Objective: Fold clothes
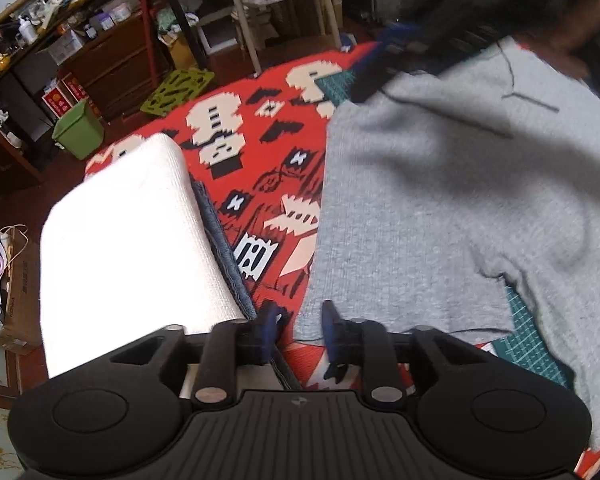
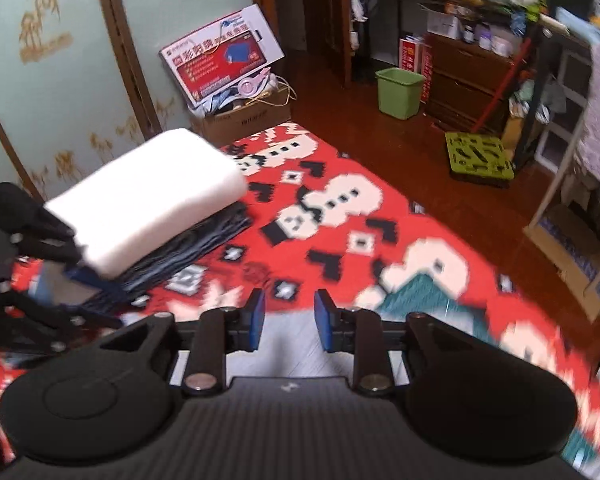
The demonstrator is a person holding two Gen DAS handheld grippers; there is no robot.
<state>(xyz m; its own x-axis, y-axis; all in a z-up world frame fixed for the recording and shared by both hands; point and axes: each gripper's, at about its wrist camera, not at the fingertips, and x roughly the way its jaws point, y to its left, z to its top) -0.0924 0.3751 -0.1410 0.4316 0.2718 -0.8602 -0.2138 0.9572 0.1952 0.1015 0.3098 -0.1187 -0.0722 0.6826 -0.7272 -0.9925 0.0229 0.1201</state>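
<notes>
The left tongs [image 1: 299, 320] are standing open with a gap between the blue pads, gripping nothing; the near hem of a grey knit sweater [image 1: 440, 200] is lying just ahead of the right-hand pad, and whether the pad is touching the fabric cannot be told. The sweater is lying spread over a red patterned blanket [image 1: 268, 152], with a green cutting mat [image 1: 536, 344] showing beneath its lower edge. To the left of the sweater, a folded white garment [image 1: 128, 240] is resting on top of folded dark blue denim [image 1: 220, 248], well apart from the sweater.

The right tongs [image 2: 289, 320] are also standing open and empty, hovering over the blanket with a grey surface showing directly below the pads. In the left wrist view the right tongs are appearing as a dark blur at the far edge of the sweater. In the right wrist view the left tongs [image 2: 72, 276] are showing at the left edge, beside the white-and-denim stack.

A green bin [image 2: 398, 92] is standing on the wooden floor [image 2: 440, 184] beyond the blanket, near a cardboard box [image 2: 244, 118].
</notes>
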